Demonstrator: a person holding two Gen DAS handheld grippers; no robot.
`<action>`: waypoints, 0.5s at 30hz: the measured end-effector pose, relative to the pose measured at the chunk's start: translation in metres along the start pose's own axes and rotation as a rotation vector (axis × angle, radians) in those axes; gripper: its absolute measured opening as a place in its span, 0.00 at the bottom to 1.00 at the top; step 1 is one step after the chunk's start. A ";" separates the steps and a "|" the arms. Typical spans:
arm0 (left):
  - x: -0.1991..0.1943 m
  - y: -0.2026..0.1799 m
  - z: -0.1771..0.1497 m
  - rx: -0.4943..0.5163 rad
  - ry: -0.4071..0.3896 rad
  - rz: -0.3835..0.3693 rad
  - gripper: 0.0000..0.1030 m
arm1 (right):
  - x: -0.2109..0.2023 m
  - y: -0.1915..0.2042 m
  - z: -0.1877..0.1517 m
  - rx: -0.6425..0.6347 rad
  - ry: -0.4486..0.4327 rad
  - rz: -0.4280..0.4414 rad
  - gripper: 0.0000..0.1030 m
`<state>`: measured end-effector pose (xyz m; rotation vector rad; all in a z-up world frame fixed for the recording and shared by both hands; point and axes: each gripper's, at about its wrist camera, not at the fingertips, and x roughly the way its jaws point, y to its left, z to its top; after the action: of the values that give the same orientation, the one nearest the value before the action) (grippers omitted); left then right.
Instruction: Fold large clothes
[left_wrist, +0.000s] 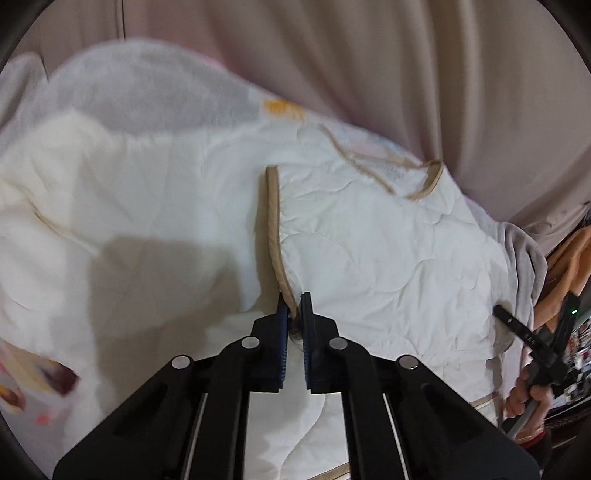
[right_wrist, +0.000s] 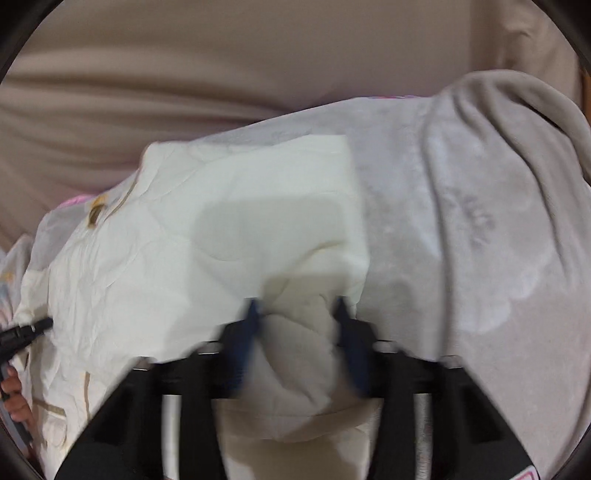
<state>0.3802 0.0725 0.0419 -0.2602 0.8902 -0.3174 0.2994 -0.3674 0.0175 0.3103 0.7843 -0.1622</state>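
While the left gripper's (left_wrist: 294, 304) jaws pinch the garment's (left_wrist: 388, 258) beige-trimmed edge, the right gripper's (right_wrist: 295, 310) straddle bunched fabric.

left gripper (left_wrist: 294, 306): black linkage arms, silver round pivot pins
fingers (left_wrist: 282, 325): dark blue ribbed pads
right gripper (right_wrist: 295, 314): black, blurred

The cream garment (left_wrist: 388, 251) looks like matt quilted cloth with tan woven trim (left_wrist: 271, 221), lying on a fuzzy grey fleece blanket (right_wrist: 480, 221), and the left gripper (left_wrist: 294, 306) is matt black plastic with shiny metal pins (left_wrist: 250, 342).
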 end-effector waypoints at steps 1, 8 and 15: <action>-0.010 -0.003 0.003 0.030 -0.044 0.018 0.05 | -0.015 0.007 0.004 -0.015 -0.056 0.029 0.10; 0.006 0.002 -0.012 0.090 -0.015 0.127 0.05 | -0.008 0.003 -0.003 -0.040 -0.057 0.024 0.09; 0.024 -0.002 -0.028 0.132 0.015 0.175 0.05 | -0.041 0.008 -0.001 -0.007 -0.134 -0.026 0.16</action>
<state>0.3716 0.0593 0.0089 -0.0574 0.8958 -0.2150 0.2721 -0.3583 0.0481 0.2802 0.6566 -0.2026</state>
